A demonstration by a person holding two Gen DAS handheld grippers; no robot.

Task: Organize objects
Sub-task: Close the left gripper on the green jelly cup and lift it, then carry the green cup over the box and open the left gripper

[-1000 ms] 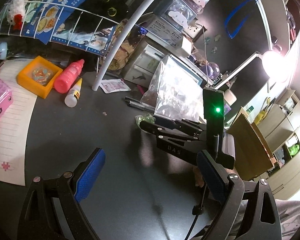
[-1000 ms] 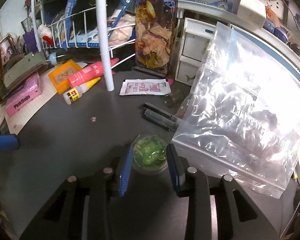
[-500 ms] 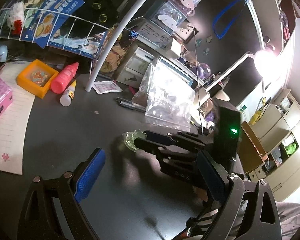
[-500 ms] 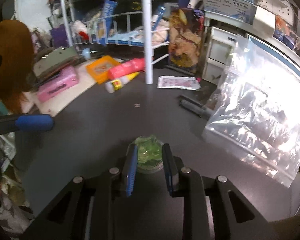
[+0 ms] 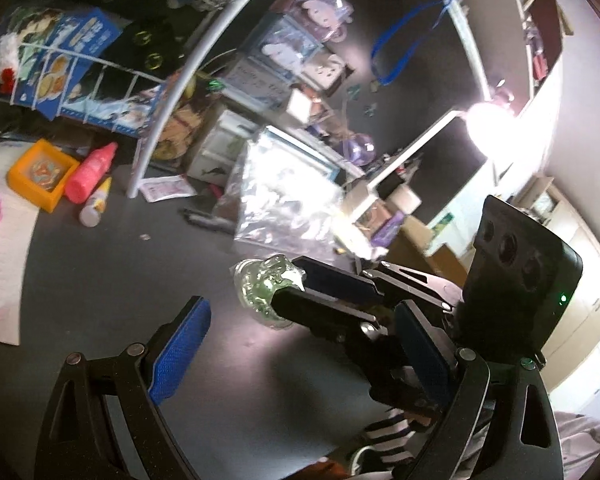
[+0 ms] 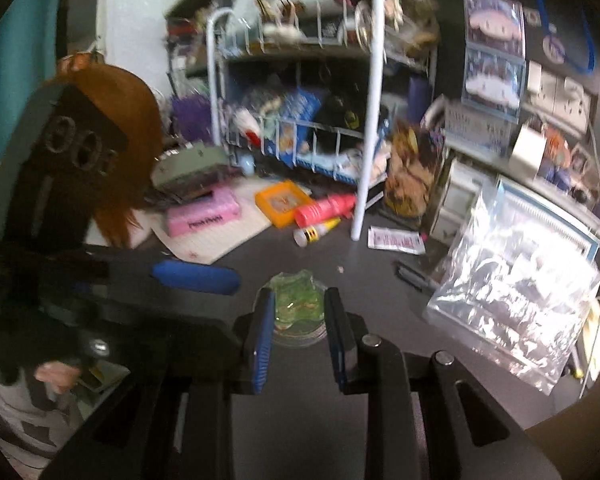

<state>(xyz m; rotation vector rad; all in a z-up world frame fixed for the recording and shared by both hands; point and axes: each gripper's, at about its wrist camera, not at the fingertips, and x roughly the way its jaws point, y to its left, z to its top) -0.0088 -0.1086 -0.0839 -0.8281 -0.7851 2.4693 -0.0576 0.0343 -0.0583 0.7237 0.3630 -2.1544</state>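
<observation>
My right gripper [image 6: 298,312] is shut on a small round clear case with green contents [image 6: 298,307] and holds it above the dark desk. In the left wrist view the same case [image 5: 262,285] sits at the tip of the right gripper's fingers [image 5: 320,308], lifted off the desk. My left gripper [image 5: 300,352] is open and empty, its blue pads wide apart, just below and beside the right gripper. One left finger [image 6: 196,277] shows in the right wrist view.
A white wire rack [image 6: 364,120] stands at the back with a pink bottle [image 6: 326,209], a glue bottle [image 6: 314,233], an orange box [image 6: 282,202] and a pink box [image 6: 204,216] nearby. A clear zip bag [image 6: 516,300], black pens [image 6: 414,276] and a white sachet [image 6: 396,240] lie right.
My right gripper has lifted the green case off the desk and drawn it back toward the left gripper. The left gripper stays open.
</observation>
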